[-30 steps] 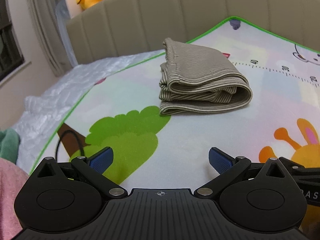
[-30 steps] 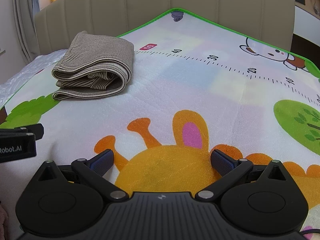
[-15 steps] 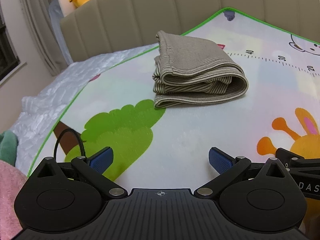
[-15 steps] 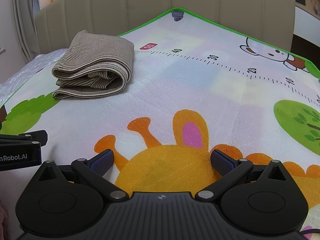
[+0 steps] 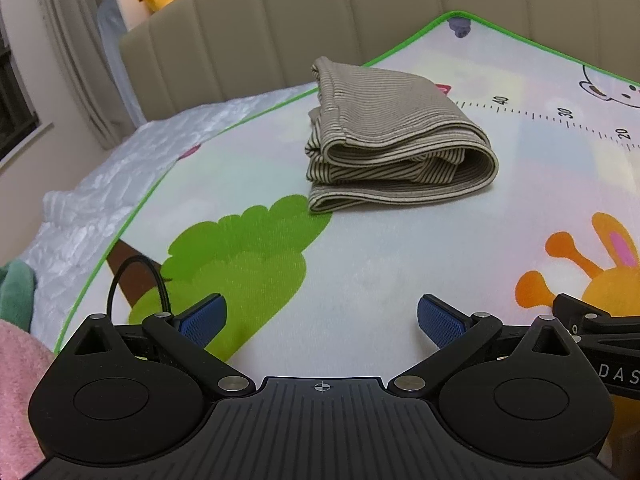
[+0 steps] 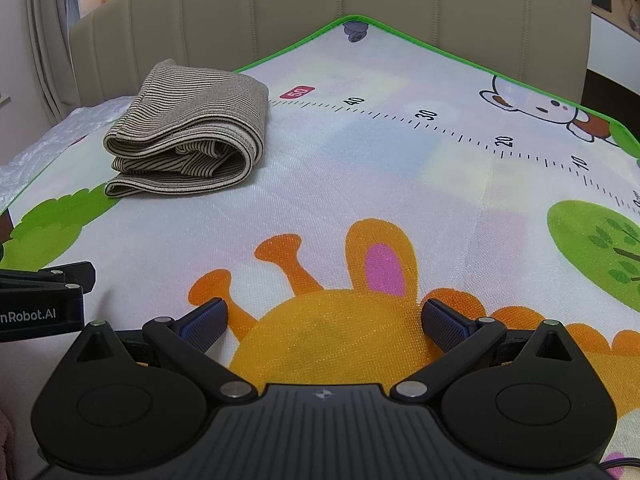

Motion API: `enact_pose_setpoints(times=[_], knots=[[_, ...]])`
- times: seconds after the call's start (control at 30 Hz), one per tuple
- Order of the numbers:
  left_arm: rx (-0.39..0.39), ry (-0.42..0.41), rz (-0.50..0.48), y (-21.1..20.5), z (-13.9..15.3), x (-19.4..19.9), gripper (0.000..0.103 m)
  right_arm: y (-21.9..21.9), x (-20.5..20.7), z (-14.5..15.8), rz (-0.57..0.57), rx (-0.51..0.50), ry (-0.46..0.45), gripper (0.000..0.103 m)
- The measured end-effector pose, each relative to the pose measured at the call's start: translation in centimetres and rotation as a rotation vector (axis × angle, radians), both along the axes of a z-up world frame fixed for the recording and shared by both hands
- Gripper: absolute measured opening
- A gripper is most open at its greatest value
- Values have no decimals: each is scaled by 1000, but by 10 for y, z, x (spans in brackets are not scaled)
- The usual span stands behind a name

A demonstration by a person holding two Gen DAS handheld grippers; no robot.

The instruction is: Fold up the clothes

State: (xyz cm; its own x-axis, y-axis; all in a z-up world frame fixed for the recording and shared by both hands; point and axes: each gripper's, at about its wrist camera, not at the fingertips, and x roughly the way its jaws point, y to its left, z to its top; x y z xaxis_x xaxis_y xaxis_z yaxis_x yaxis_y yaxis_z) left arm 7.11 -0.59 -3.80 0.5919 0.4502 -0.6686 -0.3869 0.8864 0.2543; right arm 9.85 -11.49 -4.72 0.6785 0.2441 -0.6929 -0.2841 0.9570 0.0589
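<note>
I see both tongs, left (image 5: pixel 322 320) and right (image 6: pixel 324 320), spread apart, holding nothing, well short of the folded shirt (image 6: pixel 188 148); bare mat (image 6: pixel 360 184) lies between, its ruler reading 50 beside the shirt.

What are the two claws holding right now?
Nothing. The left claw and right claw are both open and empty, and the folded striped shirt lies alone on the play mat.

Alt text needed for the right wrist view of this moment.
A folded striped garment lies at the far left of a cartoon play mat. The open, empty right gripper hovers over a printed orange giraffe, and part of the left gripper shows at the left edge.
</note>
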Motion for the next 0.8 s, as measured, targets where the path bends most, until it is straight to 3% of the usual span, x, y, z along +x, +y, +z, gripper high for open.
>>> enact_pose_setpoints(times=[0.53,0.8], knots=[[0,5,-3,0,-1,1,103,0,0,-1,4,-9,0,103],[-49,-19,9,9,9,-2,103,1,-4,2,25,-13,-3,103]])
